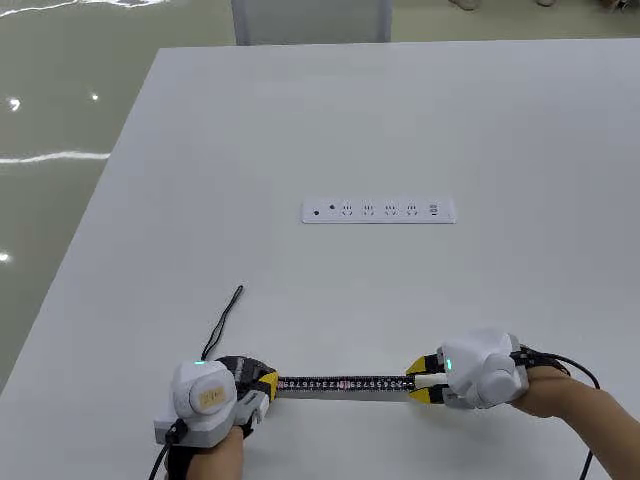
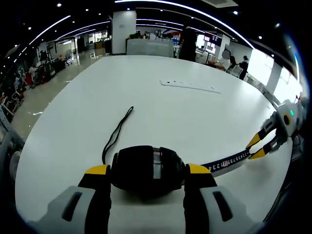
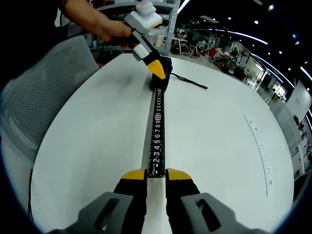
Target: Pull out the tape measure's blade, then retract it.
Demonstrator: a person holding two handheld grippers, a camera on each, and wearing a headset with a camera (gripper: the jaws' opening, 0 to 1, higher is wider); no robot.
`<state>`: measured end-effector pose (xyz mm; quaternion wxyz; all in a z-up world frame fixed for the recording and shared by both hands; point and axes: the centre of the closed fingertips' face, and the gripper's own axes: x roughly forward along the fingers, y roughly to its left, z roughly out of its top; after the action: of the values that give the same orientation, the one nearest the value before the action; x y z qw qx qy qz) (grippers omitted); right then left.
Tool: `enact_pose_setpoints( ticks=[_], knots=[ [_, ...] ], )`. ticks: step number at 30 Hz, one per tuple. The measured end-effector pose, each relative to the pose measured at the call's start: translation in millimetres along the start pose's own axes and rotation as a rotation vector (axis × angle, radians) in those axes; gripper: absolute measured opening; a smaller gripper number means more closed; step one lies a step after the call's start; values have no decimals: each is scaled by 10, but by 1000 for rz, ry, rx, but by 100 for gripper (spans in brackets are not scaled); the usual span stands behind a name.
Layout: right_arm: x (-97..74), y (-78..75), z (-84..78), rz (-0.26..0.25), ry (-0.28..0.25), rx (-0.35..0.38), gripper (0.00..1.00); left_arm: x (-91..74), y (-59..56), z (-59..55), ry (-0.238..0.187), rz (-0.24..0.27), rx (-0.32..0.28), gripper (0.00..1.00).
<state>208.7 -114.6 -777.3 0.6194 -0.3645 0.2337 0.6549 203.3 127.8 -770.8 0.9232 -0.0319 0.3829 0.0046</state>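
The tip of the blade (image 3: 157, 131) is hidden inside the right hand-held gripper (image 3: 156, 174).

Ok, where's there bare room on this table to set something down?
Free: the wide table stretch beyond the power strip, and the band between the strip and the blade. Crowded: the near edge, where the left tool and right tool hold the tape measure, plus its strap on the left.

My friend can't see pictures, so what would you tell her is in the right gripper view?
The right gripper pinches the tip of a tape measure's blade, pulled out straight across a white table. At the far end, the left gripper holds the black case, and a white power strip lies off to the right.
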Motion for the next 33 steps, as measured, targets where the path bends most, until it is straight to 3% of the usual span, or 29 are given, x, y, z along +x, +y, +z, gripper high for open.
enact_pose_setpoints(
  ticks=[33],
  knots=[
    [116, -8, 152, 13, -19, -17, 13, 18, 28, -9, 4, -8, -12, 55]
  ],
)
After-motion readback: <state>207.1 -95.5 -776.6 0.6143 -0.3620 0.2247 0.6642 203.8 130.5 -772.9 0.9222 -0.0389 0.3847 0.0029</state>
